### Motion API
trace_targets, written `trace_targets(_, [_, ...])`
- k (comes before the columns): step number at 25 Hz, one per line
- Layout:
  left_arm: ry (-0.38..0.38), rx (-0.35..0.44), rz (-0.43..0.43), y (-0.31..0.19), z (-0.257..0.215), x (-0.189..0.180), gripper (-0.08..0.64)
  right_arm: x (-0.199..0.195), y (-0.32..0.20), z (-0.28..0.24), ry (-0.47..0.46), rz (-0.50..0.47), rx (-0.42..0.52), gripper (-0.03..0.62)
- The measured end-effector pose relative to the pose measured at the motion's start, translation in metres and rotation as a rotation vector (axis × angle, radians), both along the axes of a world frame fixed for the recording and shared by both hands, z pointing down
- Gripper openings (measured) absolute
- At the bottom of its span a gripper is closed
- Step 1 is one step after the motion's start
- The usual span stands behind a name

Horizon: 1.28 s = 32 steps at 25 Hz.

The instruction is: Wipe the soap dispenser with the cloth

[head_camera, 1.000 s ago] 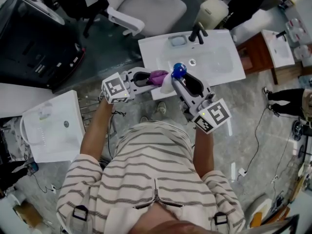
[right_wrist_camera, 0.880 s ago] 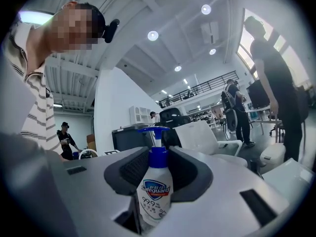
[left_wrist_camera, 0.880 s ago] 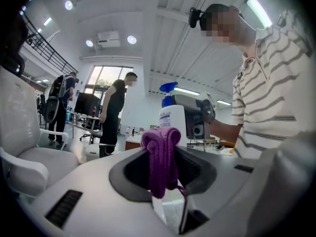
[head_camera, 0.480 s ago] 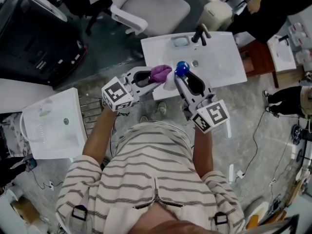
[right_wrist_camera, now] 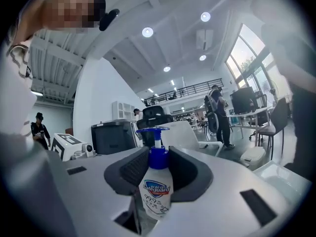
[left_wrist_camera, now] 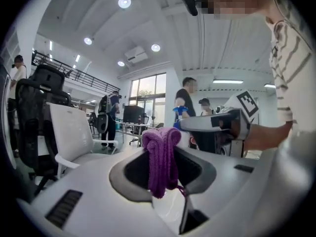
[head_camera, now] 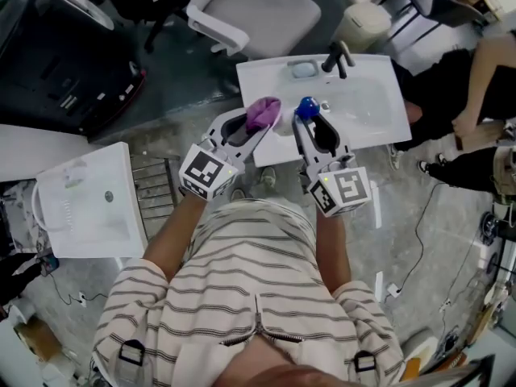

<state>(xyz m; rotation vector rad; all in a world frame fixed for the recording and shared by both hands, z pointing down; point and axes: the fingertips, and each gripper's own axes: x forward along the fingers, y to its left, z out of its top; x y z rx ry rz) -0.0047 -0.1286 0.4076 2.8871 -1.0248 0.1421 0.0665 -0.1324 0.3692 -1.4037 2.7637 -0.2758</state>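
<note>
My right gripper (head_camera: 306, 119) (right_wrist_camera: 158, 169) is shut on the soap dispenser (right_wrist_camera: 157, 190), a white bottle with a blue pump top (head_camera: 306, 107), held upright between the jaws. My left gripper (head_camera: 260, 119) (left_wrist_camera: 162, 167) is shut on a bunched purple cloth (left_wrist_camera: 161, 159) (head_camera: 263, 112). In the head view the cloth sits just left of the dispenser, a small gap apart, both in front of the white sink (head_camera: 371, 95). In the left gripper view the right gripper and the blue pump (left_wrist_camera: 180, 110) show beyond the cloth to the right.
The sink carries a black faucet (head_camera: 339, 55) and a soap dish (head_camera: 304, 69). A white office chair (head_camera: 250, 10) stands behind it, a white basin unit (head_camera: 85, 208) at the left, a dark cabinet (head_camera: 64, 63) beyond. A person's legs (head_camera: 476, 127) are at the right.
Both grippers have swung toward pointing away from me, the left one rising and moving right. The cloth has come off the dispenser's side, and the dispenser has sunk slightly.
</note>
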Motion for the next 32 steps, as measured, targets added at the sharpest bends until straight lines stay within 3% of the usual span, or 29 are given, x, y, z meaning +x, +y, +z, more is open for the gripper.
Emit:
trace_targets(8, [-0.013,-0.013,-0.202,-0.019,0.008,-0.033,0.118,-0.013,-0.026,0.028,0.061,-0.037,0.002,0.134])
trace_targets(18, [-0.047,-0.084,-0.347,-0.026,0.035,-0.067,0.118,-0.046,-0.075,0.11,0.162,-0.099,-0.05,0.133])
trace_targets(32, [-0.061,-0.197,-0.433,-0.02,0.079,-0.077,0.118,-0.075,-0.137,0.211,0.232,-0.151,-0.128,0.135])
